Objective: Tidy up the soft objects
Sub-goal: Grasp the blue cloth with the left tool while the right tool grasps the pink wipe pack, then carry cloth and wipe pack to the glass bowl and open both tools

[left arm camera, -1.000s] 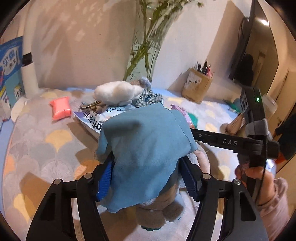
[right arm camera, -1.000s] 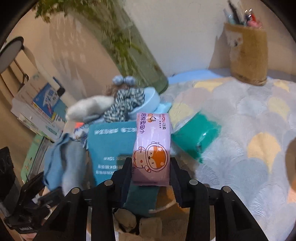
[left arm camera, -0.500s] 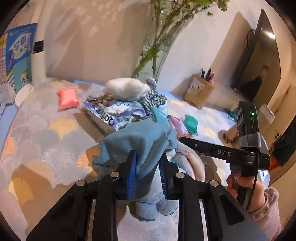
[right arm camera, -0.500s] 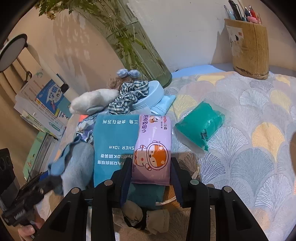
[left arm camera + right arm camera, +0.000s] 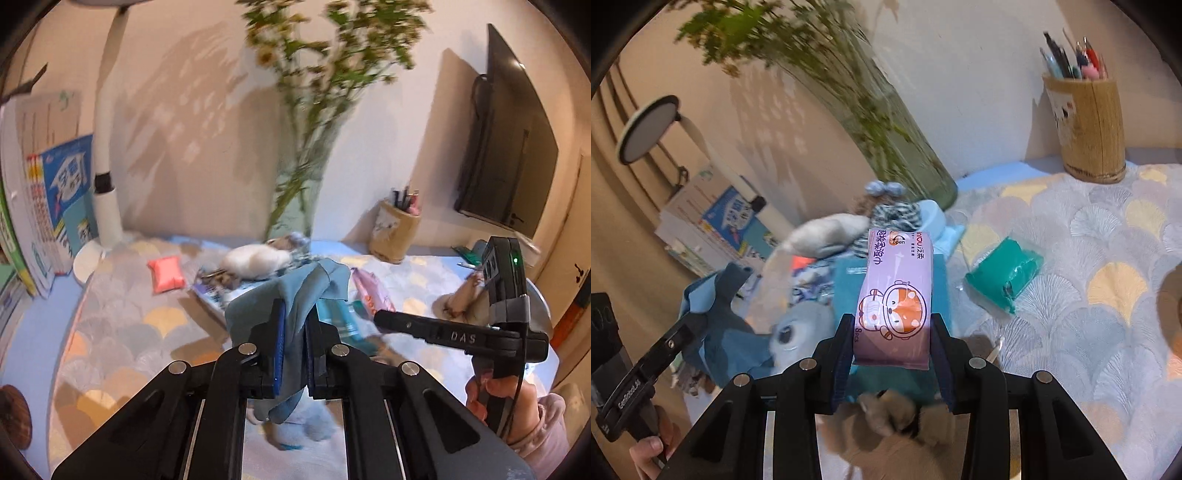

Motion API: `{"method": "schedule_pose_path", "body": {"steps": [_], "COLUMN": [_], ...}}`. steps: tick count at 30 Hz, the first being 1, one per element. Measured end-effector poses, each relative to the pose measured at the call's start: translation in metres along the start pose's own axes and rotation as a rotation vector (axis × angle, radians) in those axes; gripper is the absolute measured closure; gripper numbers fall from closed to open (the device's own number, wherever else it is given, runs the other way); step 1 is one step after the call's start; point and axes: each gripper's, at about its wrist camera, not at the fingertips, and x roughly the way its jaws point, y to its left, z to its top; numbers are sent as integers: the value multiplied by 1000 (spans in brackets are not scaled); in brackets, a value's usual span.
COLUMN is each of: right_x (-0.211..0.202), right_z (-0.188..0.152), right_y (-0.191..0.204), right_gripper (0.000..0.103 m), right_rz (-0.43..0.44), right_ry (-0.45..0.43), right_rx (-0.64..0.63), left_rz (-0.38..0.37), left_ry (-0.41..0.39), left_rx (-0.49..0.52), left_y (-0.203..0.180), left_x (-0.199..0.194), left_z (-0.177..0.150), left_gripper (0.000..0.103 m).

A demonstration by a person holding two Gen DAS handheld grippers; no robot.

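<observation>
Since the earlier frame, my left tongs (image 5: pixel 293 349) have closed on the blue cloth (image 5: pixel 295 295): the jaws stood spread on either side of it and are now pressed together with a fold pinched between the pads, and the cloth has come up off the pile. It hangs in a narrow vertical bunch, with the loose end trailing below the jaws. In the right wrist view the same cloth (image 5: pixel 716 317) sits at the left of the pile, draped against a grey-blue plush (image 5: pixel 801 332); whether it has fully cleared the plush I cannot tell. My right tongs (image 5: pixel 892 345) pinch the wipes pack (image 5: pixel 895 299) across its short side, so its long axis runs straight ahead along the jaws, away from me. The pack is clear of the table (image 5: pixel 1108 332) and hangs over a teal pack (image 5: pixel 849 291). A green pouch (image 5: pixel 1004 277) lies just to its right on the table. Both items are already held, so the coming move, as I judge it, turns on where each load goes: the soft pile (image 5: pixel 255 260) with the white plush lies ahead of both tongs, slightly left of the left pair and ahead-left of the right pair. The left tongs are the nearer to it.
</observation>
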Motion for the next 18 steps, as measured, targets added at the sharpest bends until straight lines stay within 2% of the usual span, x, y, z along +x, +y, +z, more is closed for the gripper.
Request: {"method": "schedule_pose_path", "body": {"steps": [5, 10, 18], "right_x": [-41, -103, -206], "right_z": [-15, -38, -72], "right_y": [-1, -26, -74], "right_gripper": [64, 64, 64], "right_rz": [-16, -43, -141], "right_ry": [6, -19, -66], "right_rx": [9, 68, 114], "left_rz": [-7, -27, -177], "left_ry": [14, 43, 120], "left_rx": [19, 58, 106], "left_y": [-37, -88, -185], "left_x": [-3, 2, 27], "left_z": [-3, -17, -29], "left_gripper": [97, 97, 97]}}
